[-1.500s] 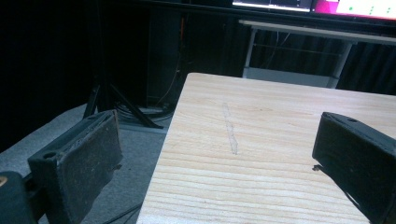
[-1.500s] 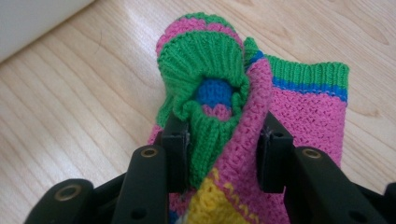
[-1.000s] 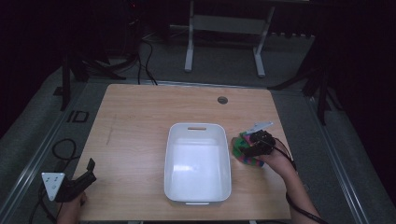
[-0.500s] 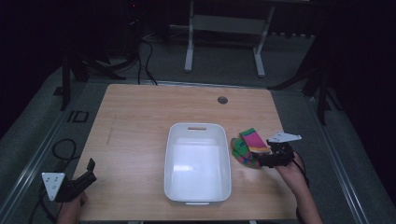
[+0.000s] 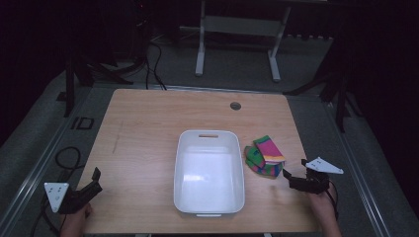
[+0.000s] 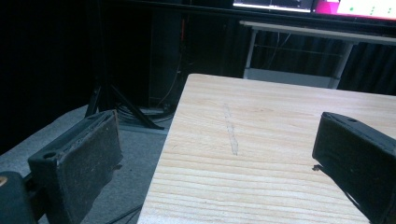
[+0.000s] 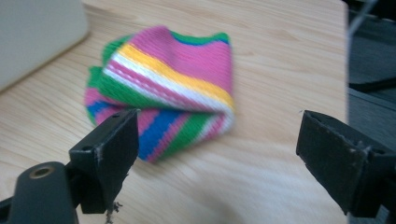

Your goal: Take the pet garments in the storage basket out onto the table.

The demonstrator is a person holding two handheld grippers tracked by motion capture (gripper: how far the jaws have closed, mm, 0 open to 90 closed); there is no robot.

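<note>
Fingers of both grippers wide apart, nothing held; striped cloth [image 5: 265, 156] beside white bin [image 5: 209, 212].

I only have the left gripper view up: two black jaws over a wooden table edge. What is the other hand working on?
Observer: A striped folded cloth lies on the table, right of a white bin.
Operator: Is it being held?
Observer: No. The right gripper has just been opening; its jaws stand wide, with the cloth beyond them and nothing between.
Operator: Anything in the bin?
Observer: From the high view it looks empty.
Operator: And the left gripper?
Observer: The left gripper sits at the table's near left corner, apart from the bin.
</note>
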